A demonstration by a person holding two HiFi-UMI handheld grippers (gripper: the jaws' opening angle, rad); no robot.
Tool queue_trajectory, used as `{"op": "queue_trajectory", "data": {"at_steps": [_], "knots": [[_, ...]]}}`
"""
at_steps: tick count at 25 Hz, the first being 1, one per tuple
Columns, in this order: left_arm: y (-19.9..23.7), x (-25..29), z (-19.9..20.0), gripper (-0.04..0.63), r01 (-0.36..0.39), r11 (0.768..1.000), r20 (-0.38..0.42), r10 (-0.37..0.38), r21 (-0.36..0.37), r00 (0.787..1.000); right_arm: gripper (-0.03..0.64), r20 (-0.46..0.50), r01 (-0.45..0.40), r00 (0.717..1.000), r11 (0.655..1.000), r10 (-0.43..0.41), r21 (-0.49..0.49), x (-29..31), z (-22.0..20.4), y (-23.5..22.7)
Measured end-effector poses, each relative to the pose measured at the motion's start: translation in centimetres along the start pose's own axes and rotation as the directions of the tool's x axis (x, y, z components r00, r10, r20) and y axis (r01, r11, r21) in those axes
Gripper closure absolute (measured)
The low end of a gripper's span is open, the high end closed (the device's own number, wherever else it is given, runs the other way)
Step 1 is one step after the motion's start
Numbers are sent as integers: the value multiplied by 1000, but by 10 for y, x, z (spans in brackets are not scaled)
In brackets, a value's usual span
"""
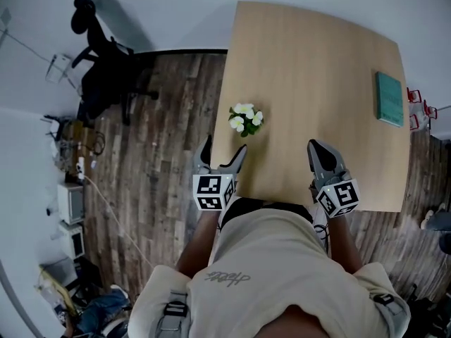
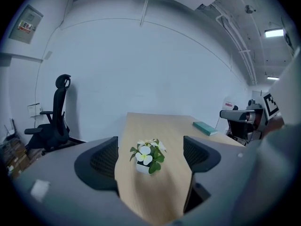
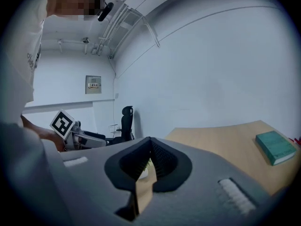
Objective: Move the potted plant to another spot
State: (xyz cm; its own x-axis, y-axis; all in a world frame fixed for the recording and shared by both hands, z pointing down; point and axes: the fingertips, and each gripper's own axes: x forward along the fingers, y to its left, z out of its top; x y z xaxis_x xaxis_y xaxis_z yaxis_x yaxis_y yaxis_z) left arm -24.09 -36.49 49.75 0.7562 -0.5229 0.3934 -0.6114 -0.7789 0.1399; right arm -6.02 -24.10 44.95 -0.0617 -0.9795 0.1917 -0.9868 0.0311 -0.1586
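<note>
**Three cameras, one tabletop**

The head camera looks steeply down on the wooden table (image 1: 317, 62), with the left gripper (image 1: 223, 155) and right gripper (image 1: 313, 146) at the near edge. Each claw's camera sits low behind its jaws and looks along the tabletop. The potted plant (image 2: 149, 155) is close ahead between the left claw's jaws. All three views share the teal book (image 3: 276, 147) and the office chair (image 2: 54, 121).

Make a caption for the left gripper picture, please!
Open left gripper facing the white-flowered potted plant on the wooden table.
</note>
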Motion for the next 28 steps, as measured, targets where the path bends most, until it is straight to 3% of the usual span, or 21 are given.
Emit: {"op": "queue_trajectory", "data": {"at_steps": [7,16,22,28], "knots": [[9,28,-14,155,105,994,-55,-104,3,993,614,0,110,994,994,-110,0,1,0,5],[6,70,-57,149,192,981,-185,-186,17,965,614,-78,179,981,984,-179,-9,-11,-19,8],[5,97,-80,136,170,974,-259,-128,150,957,614,-82,159,984,987,-156,37,-10,-22,-14],[13,113,-103,130,123,983,-320,-73,136,944,614,-62,115,992,990,-110,78,12,-18,-30]]}}
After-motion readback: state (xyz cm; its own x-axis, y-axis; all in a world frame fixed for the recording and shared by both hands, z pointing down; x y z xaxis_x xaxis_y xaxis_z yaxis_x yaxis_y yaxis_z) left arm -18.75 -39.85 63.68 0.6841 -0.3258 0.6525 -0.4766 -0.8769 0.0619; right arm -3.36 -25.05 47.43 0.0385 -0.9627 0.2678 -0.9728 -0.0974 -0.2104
